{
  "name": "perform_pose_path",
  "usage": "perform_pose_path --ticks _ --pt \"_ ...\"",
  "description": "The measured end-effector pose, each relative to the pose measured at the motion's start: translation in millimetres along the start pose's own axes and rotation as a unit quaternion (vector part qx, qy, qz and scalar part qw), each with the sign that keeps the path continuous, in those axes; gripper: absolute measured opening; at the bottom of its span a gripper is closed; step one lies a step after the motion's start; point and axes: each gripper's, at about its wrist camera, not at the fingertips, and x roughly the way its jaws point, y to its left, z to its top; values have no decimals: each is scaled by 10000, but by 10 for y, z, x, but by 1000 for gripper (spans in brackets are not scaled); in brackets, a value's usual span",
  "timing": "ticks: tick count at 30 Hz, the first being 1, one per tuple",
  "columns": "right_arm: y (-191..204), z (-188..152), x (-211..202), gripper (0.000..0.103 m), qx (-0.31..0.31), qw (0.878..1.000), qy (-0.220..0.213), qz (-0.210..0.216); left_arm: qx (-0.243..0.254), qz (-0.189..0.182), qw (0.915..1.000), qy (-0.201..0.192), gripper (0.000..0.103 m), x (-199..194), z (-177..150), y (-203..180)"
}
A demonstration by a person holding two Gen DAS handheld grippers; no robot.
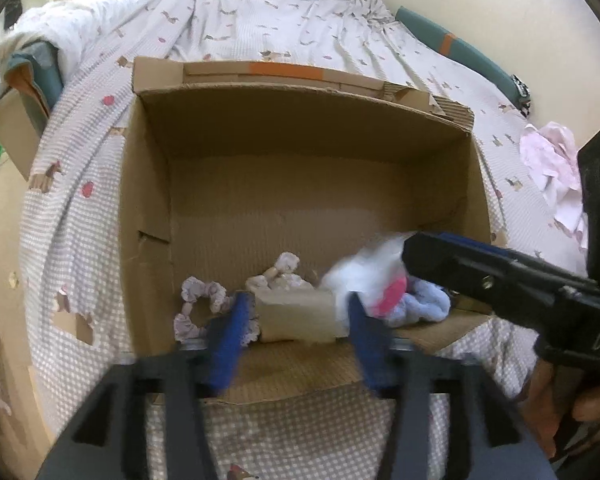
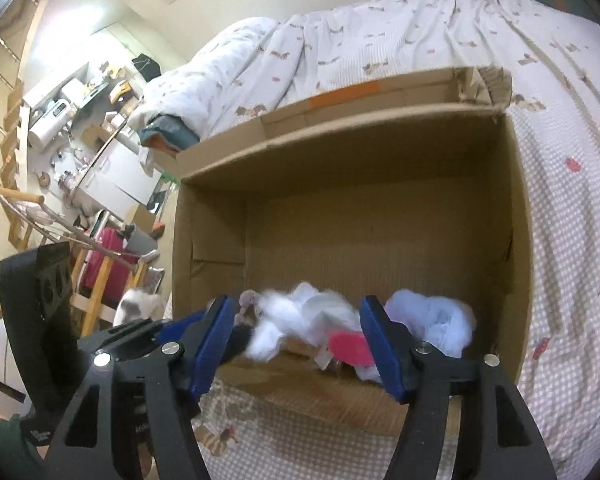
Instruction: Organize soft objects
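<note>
An open cardboard box [image 1: 308,184] lies on the bed; it also shows in the right wrist view [image 2: 380,216]. Inside, near its front edge, lie a frilly scrunchie [image 1: 198,304], a small pale knotted cloth [image 1: 280,272], a blurred white soft item with a pink patch [image 1: 372,276] and a light blue cloth [image 1: 428,304]. My left gripper [image 1: 296,320] is open at the front edge, around a folded-in cardboard flap [image 1: 300,316]. My right gripper [image 2: 296,340] is open above the white item [image 2: 300,316], beside the blue cloth [image 2: 432,316].
The bed has a checked, dog-print cover [image 1: 80,216]. A crumpled pink cloth [image 1: 552,160] lies to the right of the box. A teal cushion [image 1: 476,56] rests along the wall. A cluttered room with a red suitcase [image 2: 108,264] lies left of the bed.
</note>
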Motion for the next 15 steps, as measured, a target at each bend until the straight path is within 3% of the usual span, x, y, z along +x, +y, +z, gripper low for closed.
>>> perform_pose_path --ticks 2,6,10,15 --pt "-29 20 -11 79 68 9999 -54 -95 41 104 9999 -115 73 -35 6 -2" --pt "-112 41 9 81 251 9992 45 -321 51 329 9993 -140 73 -40 36 22" --pt "-81 52 -83 81 59 9977 -163 -652 -123 504 9982 -297 73 -143 88 98" --pt "91 32 -272 80 -356 9880 -628 -1364 -171 773 9925 -933 73 -431 82 139"
